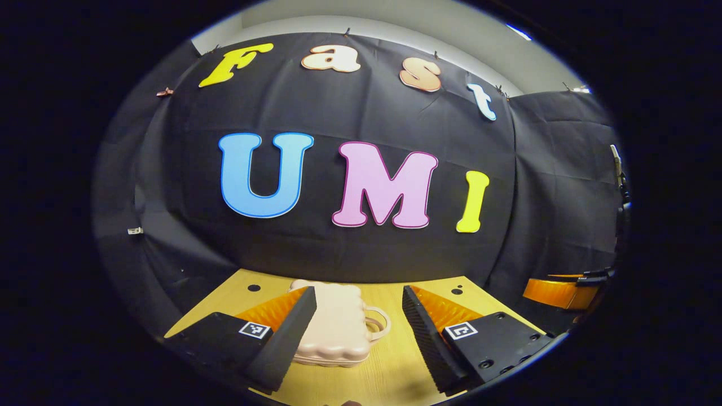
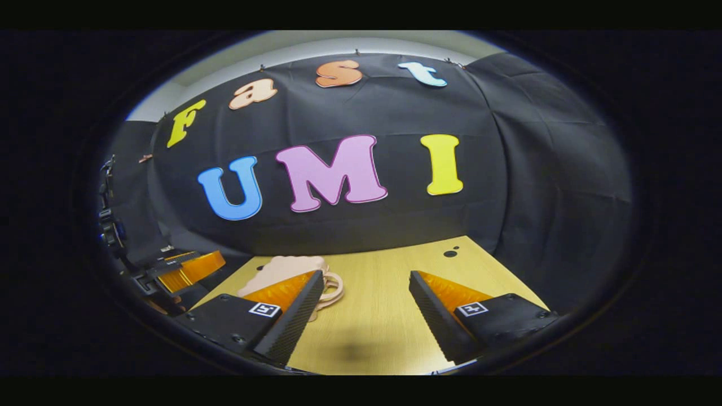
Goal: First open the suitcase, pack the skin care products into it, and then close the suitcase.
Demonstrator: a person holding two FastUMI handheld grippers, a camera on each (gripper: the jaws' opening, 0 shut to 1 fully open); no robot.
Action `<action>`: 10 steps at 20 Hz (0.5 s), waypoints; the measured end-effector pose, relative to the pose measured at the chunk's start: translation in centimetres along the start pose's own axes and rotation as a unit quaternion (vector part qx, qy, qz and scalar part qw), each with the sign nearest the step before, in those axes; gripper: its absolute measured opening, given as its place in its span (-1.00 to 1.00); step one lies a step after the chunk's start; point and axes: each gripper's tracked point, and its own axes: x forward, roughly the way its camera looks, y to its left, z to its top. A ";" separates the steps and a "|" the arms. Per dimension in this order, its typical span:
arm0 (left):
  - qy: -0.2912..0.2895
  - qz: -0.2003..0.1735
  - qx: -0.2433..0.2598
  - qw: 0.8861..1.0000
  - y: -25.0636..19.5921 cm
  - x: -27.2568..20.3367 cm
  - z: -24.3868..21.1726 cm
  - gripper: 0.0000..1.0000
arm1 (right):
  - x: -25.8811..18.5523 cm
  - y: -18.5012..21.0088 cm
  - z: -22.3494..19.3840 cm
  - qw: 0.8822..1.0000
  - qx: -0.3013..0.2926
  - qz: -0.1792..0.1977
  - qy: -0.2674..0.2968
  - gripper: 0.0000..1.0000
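Observation:
A small pale pink suitcase with a scalloped edge lies flat and closed on the wooden table, its handle pointing right. My left gripper hovers open just in front of it, the case partly behind the left finger. In the right gripper view the same suitcase lies at the left, half hidden by my right gripper's left finger. My right gripper is open over bare table, empty. The left gripper appears at the far left edge of the right gripper view.
The light wooden table has small dark holes near its back corners. Black cloth closes the booth behind and at both sides. The other gripper's orange and black body sits at the right edge of the left gripper view.

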 end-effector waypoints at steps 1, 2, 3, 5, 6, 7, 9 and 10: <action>-0.002 -0.002 0.006 1.000 -0.1 -0.3 0.3 0.92 | -0.2 0.1 0.2 1.000 -0.007 -0.001 -0.003 0.94; -0.005 -0.002 0.014 1.000 -0.2 -0.5 0.2 0.92 | -0.4 0.2 0.2 1.000 -0.012 -0.002 -0.006 0.94; -0.008 -0.004 0.022 1.000 -0.2 -0.7 0.4 0.92 | -0.5 0.2 0.3 1.000 -0.014 -0.004 -0.006 0.94; -0.009 -0.009 0.040 0.999 -0.4 -0.9 0.4 0.92 | -0.5 0.3 0.6 1.000 -0.011 -0.009 -0.009 0.94; -0.005 -0.012 0.047 0.999 -0.6 -0.8 0.2 0.92 | -0.6 0.5 0.9 1.000 -0.006 -0.010 -0.012 0.94; -0.004 -0.014 0.052 0.999 -0.8 -0.7 0.2 0.92 | -0.6 0.6 1.2 1.000 -0.003 -0.010 -0.016 0.94; -0.001 -0.018 0.055 0.998 -0.9 -0.3 0.2 0.92 | -0.5 0.9 1.3 1.000 -0.003 -0.009 -0.018 0.94; -0.002 -0.021 0.054 0.998 -1.2 -0.2 0.2 0.92 | -0.5 1.1 1.4 1.000 -0.006 -0.008 -0.020 0.94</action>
